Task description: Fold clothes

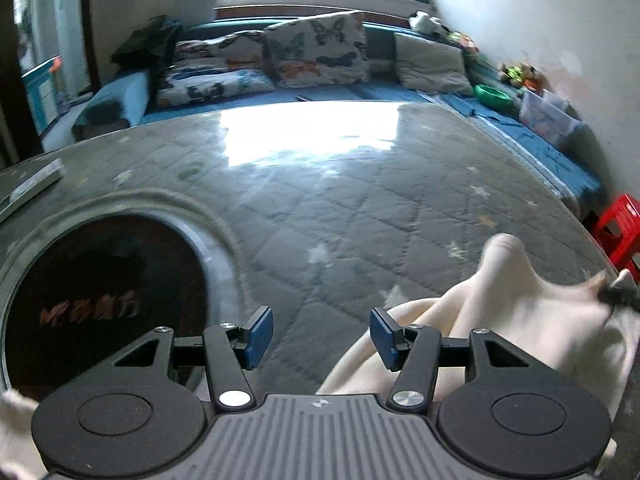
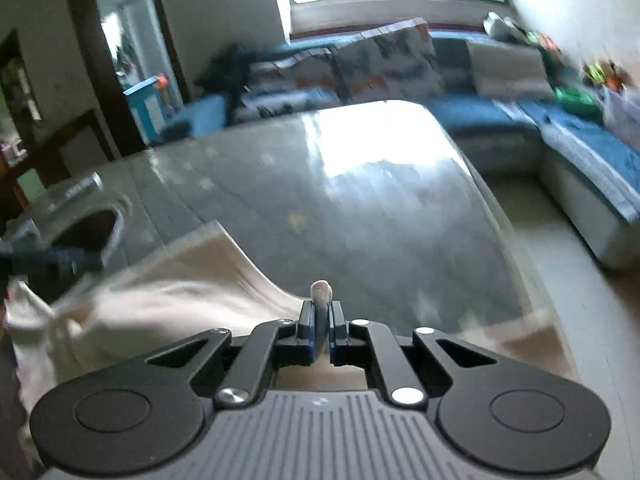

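we pinched the cream garment (image 2: 168, 300) in the right tool (image 2: 320, 320) to lift it; at its nine o'clock the left tool (image 1: 320, 336) stood spread, empty, over the table (image 1: 320, 208).

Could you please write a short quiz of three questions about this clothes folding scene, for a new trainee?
1. True or false: the left gripper has cloth pinched between its pads.
2. Which gripper holds the cream garment? A) left B) right C) both
3. Fill in: the garment lies on a grey quilted ____ with star shapes.

Key:
1. False. Its pads stand apart with only the quilted surface between them; the garment lies beside its right finger.
2. B. The right gripper is shut on a fold of the garment, and a small nub of cloth sticks out above its pads.
3. Table cover.
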`<state>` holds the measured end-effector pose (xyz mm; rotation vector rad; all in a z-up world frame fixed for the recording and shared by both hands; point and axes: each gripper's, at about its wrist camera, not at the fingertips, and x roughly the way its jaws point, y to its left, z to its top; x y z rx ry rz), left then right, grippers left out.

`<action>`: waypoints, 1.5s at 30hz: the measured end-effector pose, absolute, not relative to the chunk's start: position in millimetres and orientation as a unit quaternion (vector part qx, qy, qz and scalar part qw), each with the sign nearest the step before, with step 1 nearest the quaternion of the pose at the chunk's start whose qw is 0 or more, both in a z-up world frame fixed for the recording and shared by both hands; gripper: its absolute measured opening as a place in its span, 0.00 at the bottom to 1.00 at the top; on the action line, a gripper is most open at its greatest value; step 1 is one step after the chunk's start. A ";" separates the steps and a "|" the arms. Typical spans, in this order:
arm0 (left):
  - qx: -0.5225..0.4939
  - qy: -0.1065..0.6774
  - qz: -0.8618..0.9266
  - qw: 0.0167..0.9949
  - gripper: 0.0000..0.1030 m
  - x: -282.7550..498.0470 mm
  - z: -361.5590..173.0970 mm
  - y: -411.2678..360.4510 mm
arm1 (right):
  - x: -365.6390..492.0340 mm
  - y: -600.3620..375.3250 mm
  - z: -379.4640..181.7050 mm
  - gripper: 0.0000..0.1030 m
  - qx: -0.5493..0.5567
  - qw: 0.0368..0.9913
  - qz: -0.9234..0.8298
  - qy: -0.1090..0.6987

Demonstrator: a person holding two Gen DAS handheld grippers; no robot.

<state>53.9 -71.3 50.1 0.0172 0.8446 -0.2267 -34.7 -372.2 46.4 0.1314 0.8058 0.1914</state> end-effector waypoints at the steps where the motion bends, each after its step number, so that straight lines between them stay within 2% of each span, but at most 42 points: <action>1: 0.014 0.410 -0.119 0.904 0.55 56.9 49.6 -77.2 | -39.5 -375.2 39.7 0.05 0.069 0.910 0.090 0.398; 11: 0.050 0.429 -0.215 0.876 0.55 76.1 34.1 -117.1 | -45.3 -389.3 24.6 0.05 0.106 0.907 0.092 0.396; 13: 0.052 0.432 -0.227 0.871 0.51 75.9 31.7 -118.9 | -45.1 -388.9 23.7 0.05 0.109 0.907 0.092 0.395; 14: 0.051 0.433 -0.234 0.869 0.45 75.2 31.0 -118.6 | -44.5 -387.5 23.2 0.05 0.109 0.908 0.092 0.395; 16: 0.040 0.434 -0.249 0.865 0.15 73.5 30.4 -116.2 | -43.7 -387.5 23.7 0.05 0.111 0.908 0.092 0.394; 19: 0.052 0.410 -0.231 0.881 0.02 68.8 37.0 -112.4 | -43.6 -387.1 23.8 0.05 0.112 0.908 0.091 0.393; 21: 0.061 0.380 -0.199 0.901 0.02 63.9 45.8 -105.7 | -44.0 -386.5 23.6 0.06 0.112 0.909 0.090 0.392; 25: 0.054 0.318 -0.141 0.936 0.02 51.0 64.4 -83.5 | -42.3 -385.7 22.0 0.06 0.110 0.909 0.090 0.391; 29: 0.089 0.336 -0.189 0.918 0.06 37.4 63.6 -78.8 | -40.7 -383.9 21.2 0.06 0.106 0.909 0.089 0.393; 33: 0.094 0.358 -0.183 0.911 0.17 36.0 58.3 -78.9 | -40.1 -383.4 21.1 0.06 0.105 0.909 0.089 0.392; 35: 0.068 0.365 -0.162 0.914 0.30 47.6 60.9 -72.7 | -39.7 -382.5 21.6 0.06 0.103 0.910 0.088 0.393; 36: 0.056 0.369 -0.151 0.915 0.40 55.2 62.2 -70.7 | -39.5 -381.9 22.3 0.06 0.100 0.910 0.088 0.393; 38: 0.043 0.376 -0.145 0.914 0.43 71.9 62.6 -75.1 | -38.7 -381.2 23.6 0.06 0.096 0.910 0.088 0.394; 40: 0.036 0.382 -0.143 0.912 0.54 85.6 61.2 -80.7 | -37.2 -381.2 25.8 0.06 0.091 0.910 0.089 0.395; 45: 0.057 0.392 -0.154 0.905 0.54 115.1 44.7 -104.9 | -28.4 -380.0 32.8 0.06 0.074 0.911 0.095 0.395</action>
